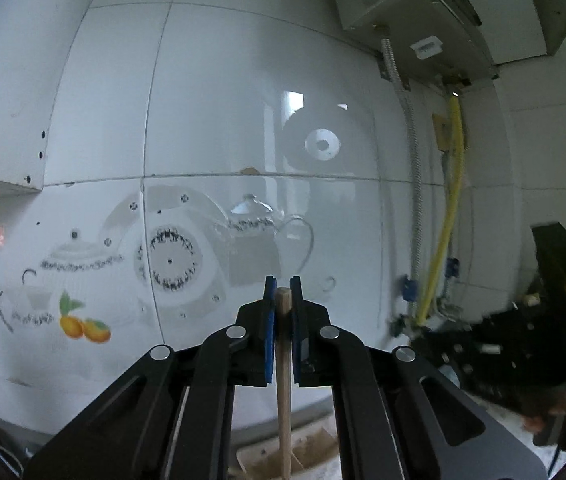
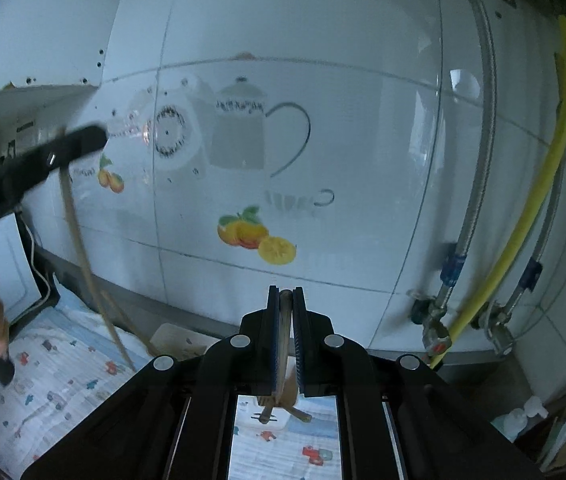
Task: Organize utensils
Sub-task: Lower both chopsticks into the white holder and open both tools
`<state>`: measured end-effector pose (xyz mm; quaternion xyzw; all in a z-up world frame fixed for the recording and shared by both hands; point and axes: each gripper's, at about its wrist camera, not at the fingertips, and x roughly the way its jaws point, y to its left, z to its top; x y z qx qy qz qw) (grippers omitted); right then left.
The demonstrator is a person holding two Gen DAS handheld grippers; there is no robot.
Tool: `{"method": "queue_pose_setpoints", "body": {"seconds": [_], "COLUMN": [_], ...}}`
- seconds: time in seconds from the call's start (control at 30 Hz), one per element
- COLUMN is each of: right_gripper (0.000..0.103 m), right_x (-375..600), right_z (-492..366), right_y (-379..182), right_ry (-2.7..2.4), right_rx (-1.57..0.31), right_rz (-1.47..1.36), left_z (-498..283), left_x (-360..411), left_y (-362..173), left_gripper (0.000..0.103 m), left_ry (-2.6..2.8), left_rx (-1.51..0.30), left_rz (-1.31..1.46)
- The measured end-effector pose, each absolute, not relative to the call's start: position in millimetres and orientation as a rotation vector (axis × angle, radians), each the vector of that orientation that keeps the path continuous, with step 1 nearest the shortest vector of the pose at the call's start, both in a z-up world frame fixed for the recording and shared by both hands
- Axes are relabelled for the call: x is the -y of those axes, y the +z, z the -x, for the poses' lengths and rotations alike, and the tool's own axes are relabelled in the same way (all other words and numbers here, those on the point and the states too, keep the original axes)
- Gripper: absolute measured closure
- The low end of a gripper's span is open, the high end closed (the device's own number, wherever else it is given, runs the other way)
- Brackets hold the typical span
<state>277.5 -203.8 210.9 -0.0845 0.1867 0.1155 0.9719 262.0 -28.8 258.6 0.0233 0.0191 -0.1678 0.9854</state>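
My left gripper (image 1: 283, 286) is shut on a round wooden handle (image 1: 284, 360) that runs down between the blue pads and out of the bottom of the view. In the right wrist view this left gripper (image 2: 83, 140) shows blurred at the left, with the long wooden stick (image 2: 83, 256) hanging from it. My right gripper (image 2: 285, 294) is shut on a flat wooden utensil (image 2: 284, 344) held upright; its lower end, with a second wooden piece (image 2: 283, 410) below, shows over the cloth. The right gripper's body (image 1: 523, 340) appears blurred at the right of the left wrist view.
A white tiled wall (image 2: 323, 120) with teapot and orange decals fills both views. A yellow hose (image 2: 539, 200) and steel pipes with valves run down the right. A patterned cloth (image 2: 63, 380) covers the counter, with a wooden tray (image 2: 179, 340) by the wall.
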Motion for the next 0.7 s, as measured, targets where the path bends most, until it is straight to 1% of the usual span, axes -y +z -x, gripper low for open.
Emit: {"method": "queue_pose_setpoints", "body": {"seconds": [0.17,0.3,0.53,0.57,0.63,0.67,0.7], "right_gripper": [0.096,0.096,0.096,0.094,0.082,0.077,0.077], "right_x": [204.5,203.7,204.9,206.1,208.0,207.9,208.5], "right_z": [-286.7,-292.2,-300.1,-299.3,-294.7,-291.4,-285.2], "right_y": [202.1,194.1,178.5,178.4,180.9,182.4,185.4], "right_ry": [0.238,0.247,0.250,0.255,0.257,0.257,0.257], "right_rx": [-0.389,-0.404,-0.450,-0.451,-0.444,-0.439,-0.430], "right_rz": [0.170,0.171,0.160,0.150,0.140,0.141,0.140], "left_z": [-283.0,-298.6,-317.9,-318.7,-317.0,-315.5,-311.5], "left_x": [25.0,23.4,23.7,23.7,22.8,22.3,22.1], "left_y": [257.9,244.3,208.6,205.3,202.6,201.8,203.2], "left_gripper": [0.098,0.098,0.098,0.098,0.097,0.095,0.095], "left_ry": [-0.319,-0.307,-0.307,-0.301,-0.310,-0.309,-0.318], "left_rx": [-0.016,-0.029,-0.135,-0.149,-0.168,-0.172,-0.180], "left_rz": [-0.013,0.006,0.008,0.004,0.006,0.004,0.003]}}
